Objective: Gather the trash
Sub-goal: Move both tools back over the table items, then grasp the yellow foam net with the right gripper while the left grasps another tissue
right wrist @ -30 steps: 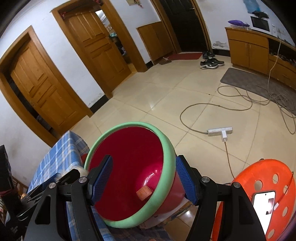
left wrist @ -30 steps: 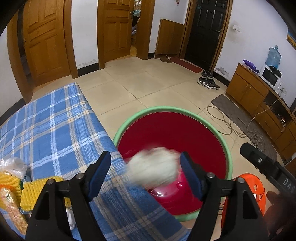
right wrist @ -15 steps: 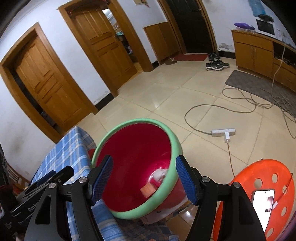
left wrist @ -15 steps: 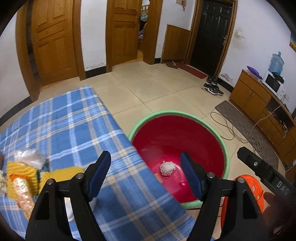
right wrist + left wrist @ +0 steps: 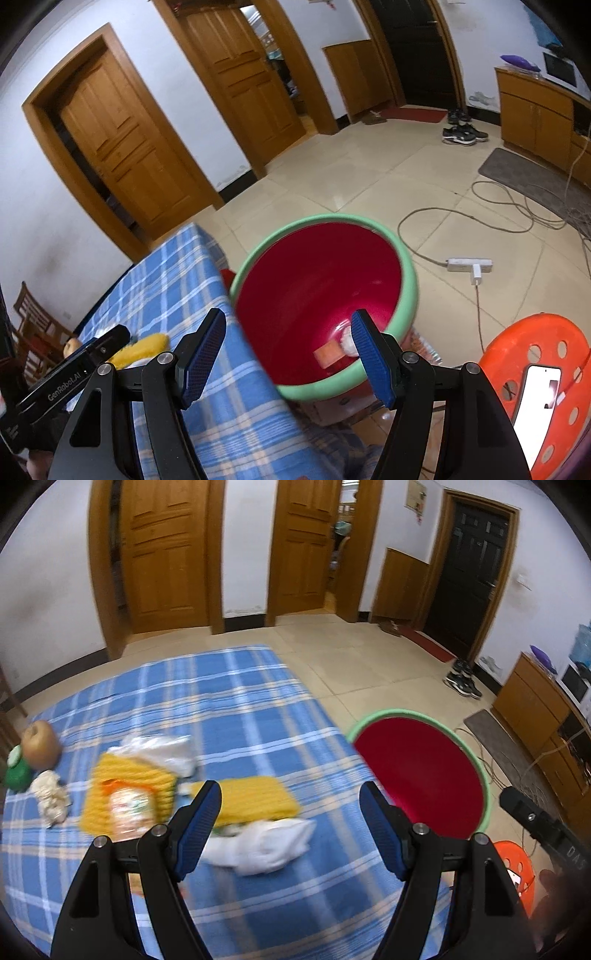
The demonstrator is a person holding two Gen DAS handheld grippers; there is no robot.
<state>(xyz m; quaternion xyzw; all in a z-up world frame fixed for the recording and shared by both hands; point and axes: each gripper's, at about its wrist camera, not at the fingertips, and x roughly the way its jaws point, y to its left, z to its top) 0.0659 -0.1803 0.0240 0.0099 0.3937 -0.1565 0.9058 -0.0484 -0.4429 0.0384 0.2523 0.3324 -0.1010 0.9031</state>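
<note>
Red plastic basin with green rim [image 5: 321,291], beside the bench's [image 5: 258,709] right edge, holds a white crumpled wad [image 5: 346,341] and orange scrap [image 5: 328,355], both blurred. Both hand-held grippers [image 5: 290,823] [image 5: 288,350] gape wide, empty.

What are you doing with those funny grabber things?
Picking up trash. The left gripper is open and empty above the blue checked cloth, near a white crumpled wrapper. The right gripper, also open, faces the red bin, which holds a paper ball.
</note>
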